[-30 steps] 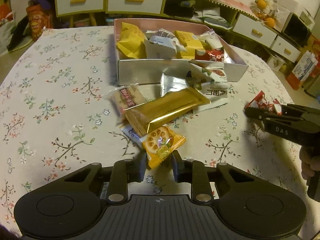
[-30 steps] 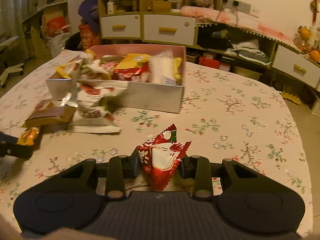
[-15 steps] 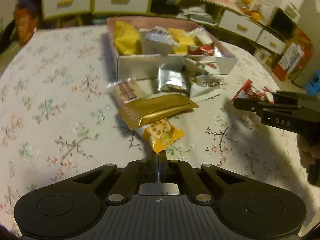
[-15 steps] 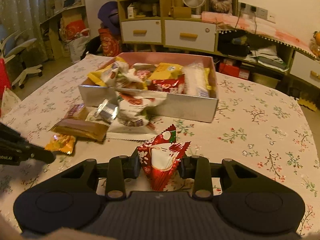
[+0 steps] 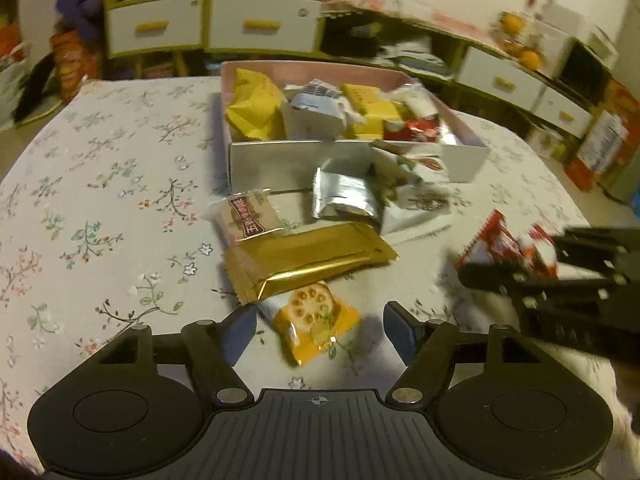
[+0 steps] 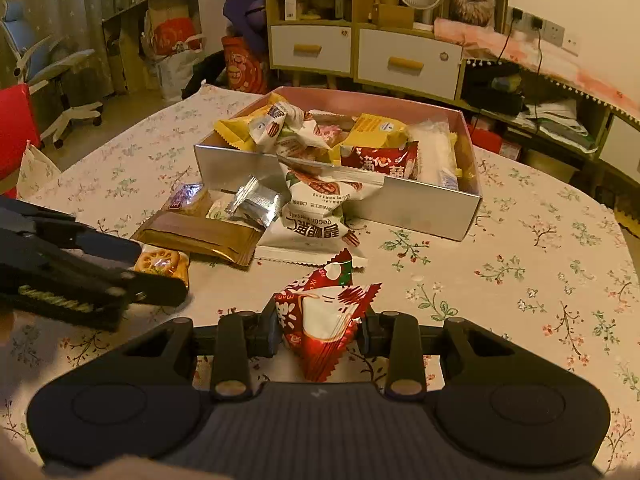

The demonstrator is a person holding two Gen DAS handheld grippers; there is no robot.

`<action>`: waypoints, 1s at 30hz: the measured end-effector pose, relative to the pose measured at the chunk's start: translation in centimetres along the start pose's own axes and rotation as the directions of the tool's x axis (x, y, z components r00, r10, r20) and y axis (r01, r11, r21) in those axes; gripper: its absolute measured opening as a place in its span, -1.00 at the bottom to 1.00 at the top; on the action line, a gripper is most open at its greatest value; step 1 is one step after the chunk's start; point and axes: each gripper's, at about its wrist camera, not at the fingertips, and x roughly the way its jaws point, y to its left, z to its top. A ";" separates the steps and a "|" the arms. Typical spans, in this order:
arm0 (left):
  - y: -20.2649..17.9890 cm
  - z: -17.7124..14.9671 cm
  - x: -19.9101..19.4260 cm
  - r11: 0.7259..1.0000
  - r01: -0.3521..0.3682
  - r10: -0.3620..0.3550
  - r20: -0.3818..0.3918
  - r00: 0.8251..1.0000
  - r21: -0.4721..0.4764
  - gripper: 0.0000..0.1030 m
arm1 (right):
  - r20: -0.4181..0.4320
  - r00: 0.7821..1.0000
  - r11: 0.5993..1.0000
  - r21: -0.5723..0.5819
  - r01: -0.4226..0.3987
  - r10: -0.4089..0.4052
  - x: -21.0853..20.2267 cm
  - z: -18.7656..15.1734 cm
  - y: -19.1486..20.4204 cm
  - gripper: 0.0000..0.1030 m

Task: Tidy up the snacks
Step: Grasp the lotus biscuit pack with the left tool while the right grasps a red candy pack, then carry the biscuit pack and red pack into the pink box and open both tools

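Observation:
A pink box (image 5: pixel 276 156) (image 6: pixel 424 204) full of snack packets stands mid-table. In front of it lie a gold bar packet (image 5: pixel 308 260) (image 6: pixel 200 236), a silver packet (image 5: pixel 344 198), a brown-label packet (image 5: pixel 248 218), a white packet (image 6: pixel 316 224) and an orange lotus-root packet (image 5: pixel 316 326) (image 6: pixel 162 264). My left gripper (image 5: pixel 320 326) is open with its fingers either side of the orange packet. My right gripper (image 6: pixel 320 330) is shut on a red-and-white packet (image 6: pixel 324 316) (image 5: pixel 504 244), held above the table to the right.
The floral tablecloth (image 5: pixel 100 200) covers the round table. Cabinets with drawers (image 6: pixel 408 60) stand behind, an office chair (image 6: pixel 60 80) at far left. The two grippers are close together at the table's near side.
My left gripper went from shut to wide open and now straddles the orange packet on the table. My right gripper kept hold of the red packet and moved nearer the box.

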 end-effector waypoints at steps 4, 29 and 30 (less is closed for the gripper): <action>-0.6 0.2 0.7 0.997 -0.077 0.077 0.018 0.997 0.003 0.27 | -0.003 1.000 1.000 -0.003 0.010 -0.010 0.0 0.0 0.2 -0.38; 4.8 -1.6 -3.6 0.999 -0.044 0.044 -0.030 0.999 -0.023 -0.31 | 0.038 0.998 0.999 0.023 0.040 -0.041 -1.7 1.1 0.9 -0.38; 5.1 -1.5 -3.8 0.999 -0.039 0.039 -0.024 0.999 -0.025 -0.31 | 0.045 0.998 0.999 0.031 0.042 -0.044 -1.8 1.3 0.8 -0.38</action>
